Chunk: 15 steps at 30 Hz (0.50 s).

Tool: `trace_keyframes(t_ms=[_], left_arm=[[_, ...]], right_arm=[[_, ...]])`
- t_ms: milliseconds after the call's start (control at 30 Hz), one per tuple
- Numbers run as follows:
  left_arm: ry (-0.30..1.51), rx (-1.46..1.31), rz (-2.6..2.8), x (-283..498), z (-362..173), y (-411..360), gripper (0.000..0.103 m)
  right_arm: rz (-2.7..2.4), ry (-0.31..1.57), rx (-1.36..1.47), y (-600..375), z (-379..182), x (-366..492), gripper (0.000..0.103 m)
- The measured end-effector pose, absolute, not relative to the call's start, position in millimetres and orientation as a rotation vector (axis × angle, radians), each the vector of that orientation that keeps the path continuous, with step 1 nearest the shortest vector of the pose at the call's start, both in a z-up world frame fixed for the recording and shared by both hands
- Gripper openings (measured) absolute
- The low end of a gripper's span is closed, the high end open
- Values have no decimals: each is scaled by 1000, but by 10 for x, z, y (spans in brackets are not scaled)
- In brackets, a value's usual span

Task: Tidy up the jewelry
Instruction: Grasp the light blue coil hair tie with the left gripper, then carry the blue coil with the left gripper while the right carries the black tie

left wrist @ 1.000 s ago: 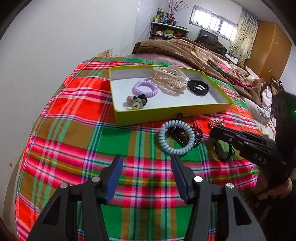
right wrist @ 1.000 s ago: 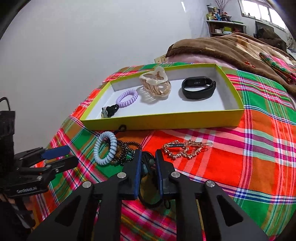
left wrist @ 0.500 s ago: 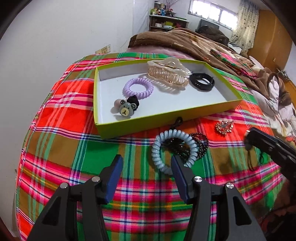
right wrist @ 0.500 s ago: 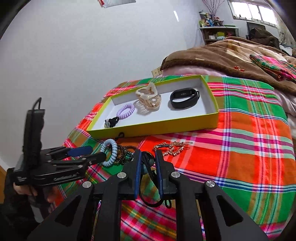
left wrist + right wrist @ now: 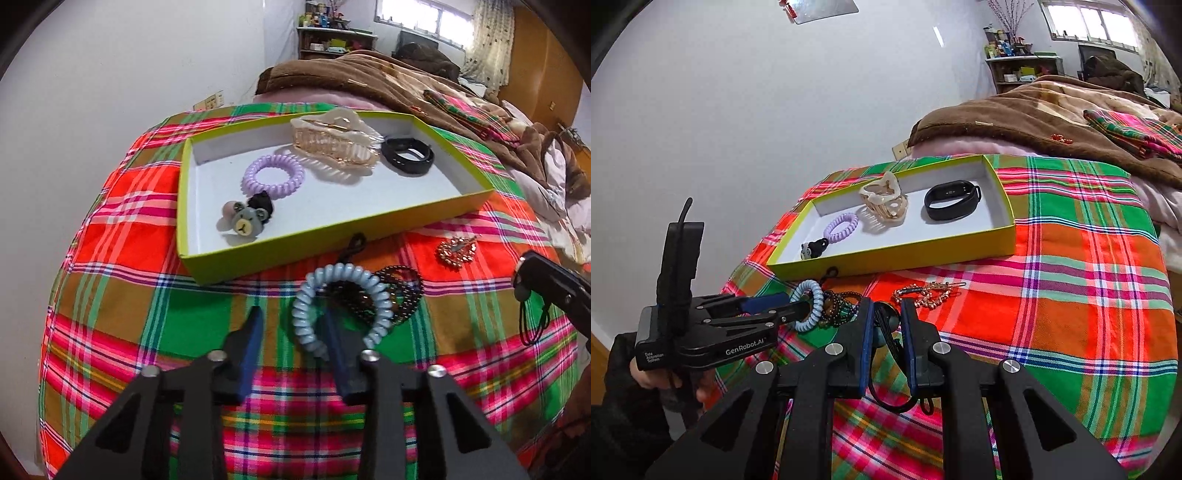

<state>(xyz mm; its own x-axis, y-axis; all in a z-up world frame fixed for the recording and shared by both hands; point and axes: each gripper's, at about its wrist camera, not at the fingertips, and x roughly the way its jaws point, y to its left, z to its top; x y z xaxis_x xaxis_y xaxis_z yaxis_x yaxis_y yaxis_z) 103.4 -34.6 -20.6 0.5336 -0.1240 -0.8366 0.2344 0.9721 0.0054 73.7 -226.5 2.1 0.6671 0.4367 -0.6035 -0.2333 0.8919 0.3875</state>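
Note:
A yellow-green box (image 5: 325, 236) (image 5: 905, 254) on the plaid cloth holds a purple coil tie (image 5: 273, 177), a bear hair tie (image 5: 245, 221), a beige claw clip (image 5: 334, 142) and a black band (image 5: 408, 157). In front of it lie a blue coil tie (image 5: 343, 299) (image 5: 812, 306), dark bead bracelets (image 5: 395, 291) and a gold clip (image 5: 456, 251) (image 5: 927, 293). My left gripper (image 5: 291, 321) is open, its right finger inside the blue coil's ring. My right gripper (image 5: 888, 314) is shut on a black cord pendant (image 5: 890, 325), lifted above the cloth.
A brown blanket (image 5: 1052, 118) and folded plaid cloth (image 5: 1134, 129) lie behind the box. A white wall runs along the left. The bed edge drops off at the near left and at the right.
My left gripper has moved forward to the blue coil tie, its right finger now inside the ring. My right gripper has risen and drawn back with the pendant cord.

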Motion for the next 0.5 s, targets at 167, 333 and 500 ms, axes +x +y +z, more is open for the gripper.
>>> trace_keyframes(t_ms=[167,333,500], left_arm=[[978,140,-228,1004,-190,-403,18],[972,140,-234,987,-177,-416,11],[959,127,-248,943,-137,-414,10]], right_arm=[[380,755,291,-2273,14,724,15],[376,755,296,-2284,12,708,15],[366,751,296,-2292,30,682,15]])
